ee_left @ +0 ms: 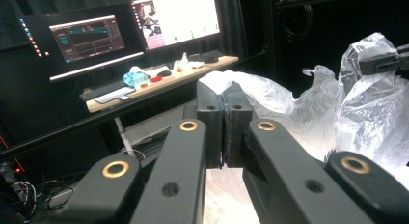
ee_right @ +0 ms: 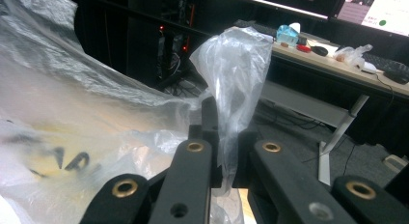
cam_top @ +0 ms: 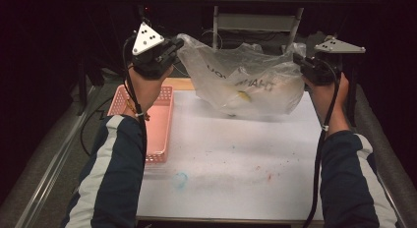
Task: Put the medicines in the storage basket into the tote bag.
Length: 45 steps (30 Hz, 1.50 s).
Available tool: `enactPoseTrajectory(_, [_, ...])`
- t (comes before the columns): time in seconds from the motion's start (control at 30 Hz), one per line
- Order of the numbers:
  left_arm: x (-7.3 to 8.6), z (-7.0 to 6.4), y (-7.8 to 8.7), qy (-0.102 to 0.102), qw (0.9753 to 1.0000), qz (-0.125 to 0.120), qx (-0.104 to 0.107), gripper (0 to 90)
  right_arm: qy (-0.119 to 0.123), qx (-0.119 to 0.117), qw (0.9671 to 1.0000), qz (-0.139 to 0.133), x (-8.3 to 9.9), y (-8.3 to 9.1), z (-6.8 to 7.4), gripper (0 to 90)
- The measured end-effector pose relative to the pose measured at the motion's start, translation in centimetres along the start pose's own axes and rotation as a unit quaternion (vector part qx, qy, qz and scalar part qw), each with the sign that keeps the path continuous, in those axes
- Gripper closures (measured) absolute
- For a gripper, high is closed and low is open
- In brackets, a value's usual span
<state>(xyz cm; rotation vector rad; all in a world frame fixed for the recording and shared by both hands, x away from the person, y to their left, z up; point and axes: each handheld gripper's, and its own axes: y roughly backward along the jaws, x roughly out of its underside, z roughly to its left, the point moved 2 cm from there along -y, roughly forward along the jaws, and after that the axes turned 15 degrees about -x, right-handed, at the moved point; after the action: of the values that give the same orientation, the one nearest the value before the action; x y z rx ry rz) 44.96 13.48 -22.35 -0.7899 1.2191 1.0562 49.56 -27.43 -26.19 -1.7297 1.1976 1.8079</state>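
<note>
Bag: one thin, clear, crinkled plastic bag [cam_top: 246, 80] with dark printed lettering, held up over the far part of the table and stretched between the two grippers; something yellowish shows dimly through its lower part.
Left gripper: the left gripper [cam_top: 173, 45] has black jaws pressed together on the bag's left handle; in the left gripper view the film [ee_left: 251, 91] bunches out just past the closed tips.
Right gripper: the right gripper [cam_top: 298, 60] pinches the bag's right handle; in the right gripper view a twisted strip of film [ee_right: 236, 74] rises from between the jaws.
Plates: two grey three-cornered plates, one atop each gripper.
Basket: one pink plastic basket [cam_top: 162, 129] with lattice walls, rectangular, at the table's left edge.
Table: flat white table [cam_top: 236, 169], matte, marked with a faint blue ring and small reddish specks.
Sleeves: two dark sleeves with a white stripe.
Room: dark; a wooden desk [ee_left: 159, 81] behind carries two lit monitors [ee_left: 130, 26], keyboards and small clutter.
</note>
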Motion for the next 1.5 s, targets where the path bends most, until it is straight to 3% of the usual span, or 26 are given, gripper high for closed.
enactPoseTrajectory(0.13, [0.2,-0.5,-0.1,-0.008,1.0000,0.003,0.001,85.9,-0.001,0.000,1.0000,-0.005,-0.1,0.1,0.0,89.6])
enactPoseTrajectory(0.33, [1.7,-1.3,-1.7,-0.022,0.9992,0.032,0.002,85.8,-0.003,-0.002,1.0000,-0.005,0.1,-0.4,0.2,89.6])
enactPoseTrajectory(0.5, [2.7,-1.4,-3.2,-0.014,0.9989,0.045,-0.007,85.2,-0.005,0.000,1.0000,-0.002,0.3,-1.3,0.0,89.6])
enactPoseTrajectory(0.67, [3.7,-1.8,-4.4,-0.020,0.9978,0.062,-0.012,76.6,-0.020,0.013,0.9997,0.000,0.8,-1.7,-0.6,89.5])
enactPoseTrajectory(0.83, [4.2,-1.9,-4.2,-0.018,0.9983,0.055,0.000,61.3,-0.023,0.028,0.9993,-0.006,1.0,-1.1,-1.4,89.5])
enactPoseTrajectory(0.93, [3.8,-1.8,-3.8,-0.021,0.9987,0.045,-0.003,59.7,-0.021,0.033,0.9992,-0.012,0.4,-0.4,-1.6,89.6])
enactPoseTrajectory(1.13, [3.3,-2.0,-3.2,-0.035,0.9987,0.038,0.005,66.6,-0.009,0.029,0.9991,-0.029,-1.2,0.8,-0.9,89.6])
enactPoseTrajectory(1.5, [3.3,-2.1,-3.1,-0.028,0.9989,0.036,0.006,68.3,0.012,0.007,0.9979,-0.063,-3.9,2.8,1.2,89.7])
